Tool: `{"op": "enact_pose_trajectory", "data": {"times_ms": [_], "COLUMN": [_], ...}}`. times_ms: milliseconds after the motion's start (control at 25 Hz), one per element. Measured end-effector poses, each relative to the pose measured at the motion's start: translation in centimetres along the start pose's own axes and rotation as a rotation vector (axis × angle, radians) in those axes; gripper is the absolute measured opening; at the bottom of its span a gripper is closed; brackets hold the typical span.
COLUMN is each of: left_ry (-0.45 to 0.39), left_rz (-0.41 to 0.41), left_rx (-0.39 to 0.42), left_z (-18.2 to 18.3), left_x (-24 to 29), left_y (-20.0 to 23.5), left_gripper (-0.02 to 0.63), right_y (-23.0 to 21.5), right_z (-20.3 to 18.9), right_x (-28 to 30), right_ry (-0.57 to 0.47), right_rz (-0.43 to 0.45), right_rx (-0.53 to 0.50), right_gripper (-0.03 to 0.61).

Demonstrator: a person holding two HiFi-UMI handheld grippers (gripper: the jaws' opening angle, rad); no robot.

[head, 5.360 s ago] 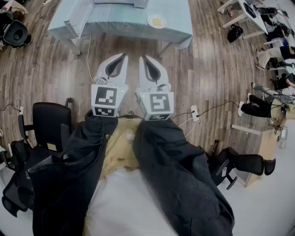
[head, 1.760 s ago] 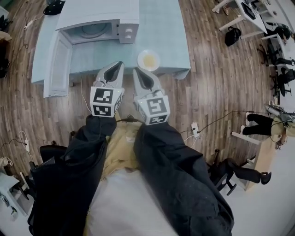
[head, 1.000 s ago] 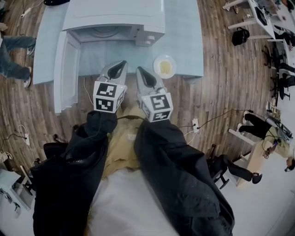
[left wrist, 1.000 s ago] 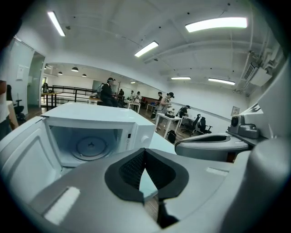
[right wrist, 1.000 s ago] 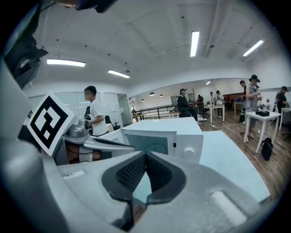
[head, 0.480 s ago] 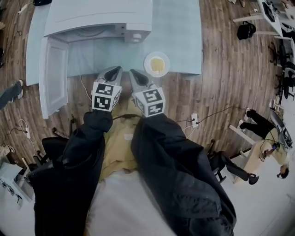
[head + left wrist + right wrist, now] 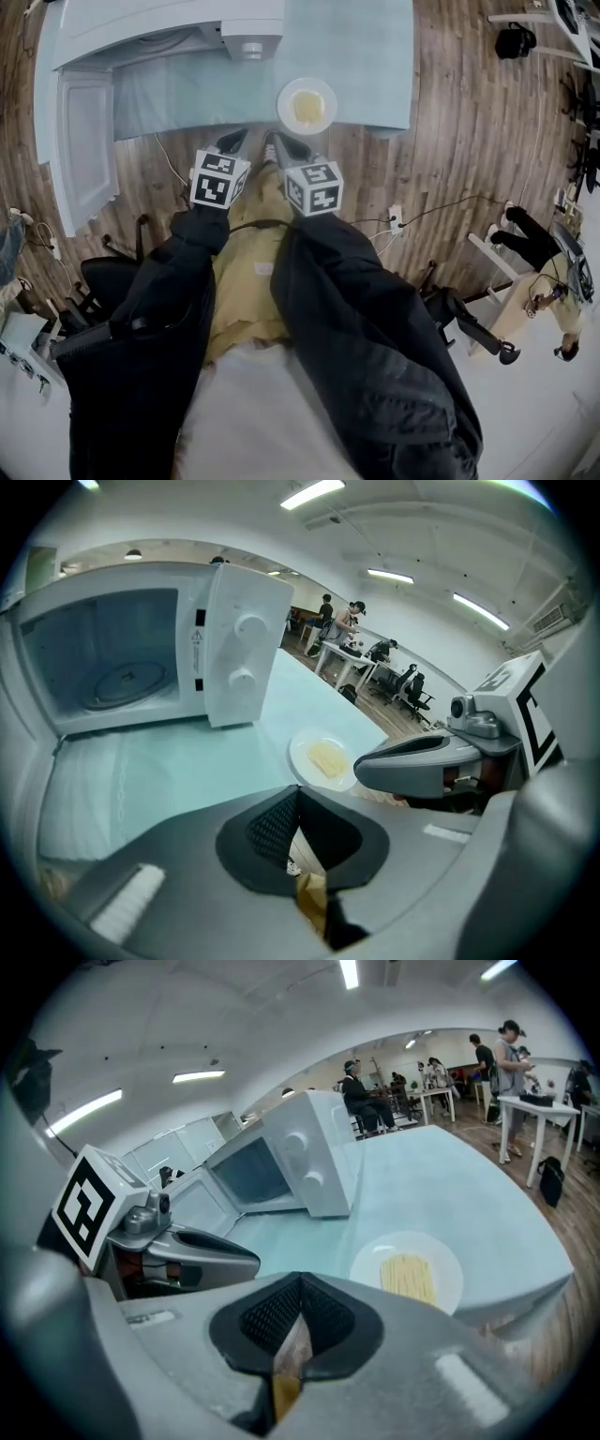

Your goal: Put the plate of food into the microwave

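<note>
I see a pale blue table point(image 7: 370, 47) carrying a white microwave point(image 7: 141, 23) at its left, door point(image 7: 82, 141) swung open, and a plate point(image 7: 285, 101) of yellow food point(image 7: 307, 106) near the front edge, apart from the microwave.

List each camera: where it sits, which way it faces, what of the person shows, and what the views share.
Head view: on the person's head, facing steeply down at the table edge; dark sleeves, left gripper and right gripper show.
Left gripper view: on the left gripper, facing along its shut jaws toward the open microwave; right gripper at right.
Right gripper view: on the right gripper, facing along its shut jaws toward the plate; left gripper at left.
Shared: both gripper views show microwave and plate.
</note>
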State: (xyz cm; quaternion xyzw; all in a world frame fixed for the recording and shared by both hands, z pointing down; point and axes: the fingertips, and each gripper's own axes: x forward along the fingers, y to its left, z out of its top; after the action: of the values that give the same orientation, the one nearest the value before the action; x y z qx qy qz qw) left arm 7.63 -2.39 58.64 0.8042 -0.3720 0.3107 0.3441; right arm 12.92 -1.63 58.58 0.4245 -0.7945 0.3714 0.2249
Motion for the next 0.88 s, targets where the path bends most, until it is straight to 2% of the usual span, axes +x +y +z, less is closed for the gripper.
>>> {"op": "enact_pose_trajectory", "data": {"times_ms": [240,440,520,800,880], "left_ry": [0.063,0.077,0.078,0.103,0.11], "left_rz": [-0.013,-0.014,-0.017,-0.026,-0.026], "left_rx": [-0.016,-0.019,-0.014,0.009,0.008], "left_z": [-2.0,-2.4,-2.2,-3.1,-3.3], "left_x": [2.1,2.9,3.0,3.8,3.9], "left_y": [-0.4,-0.9,-1.3,-2.0,-2.0], "left_gripper": [-0.003,-0.003,-0.003,-0.003,-0.003], "right_y": [-3.8,-7.4,-8.5,-11.5,-12.7], "right_z": [-3.8,-5.7,-6.0,-6.3,-6.6], "right_x": [0.9,0.8,0.7,0.2,-0.2], "right_ry": [0.058,0.061,0.05,-0.006,-0.025], "right_rz": [-0.064,-0.174,-0.205,-0.288,-0.338], "right_rx": [0.059,0.127,0.157,0.245,0.298], "right_gripper": [-0.002,0.005,0.049,0.085,0.146]}}
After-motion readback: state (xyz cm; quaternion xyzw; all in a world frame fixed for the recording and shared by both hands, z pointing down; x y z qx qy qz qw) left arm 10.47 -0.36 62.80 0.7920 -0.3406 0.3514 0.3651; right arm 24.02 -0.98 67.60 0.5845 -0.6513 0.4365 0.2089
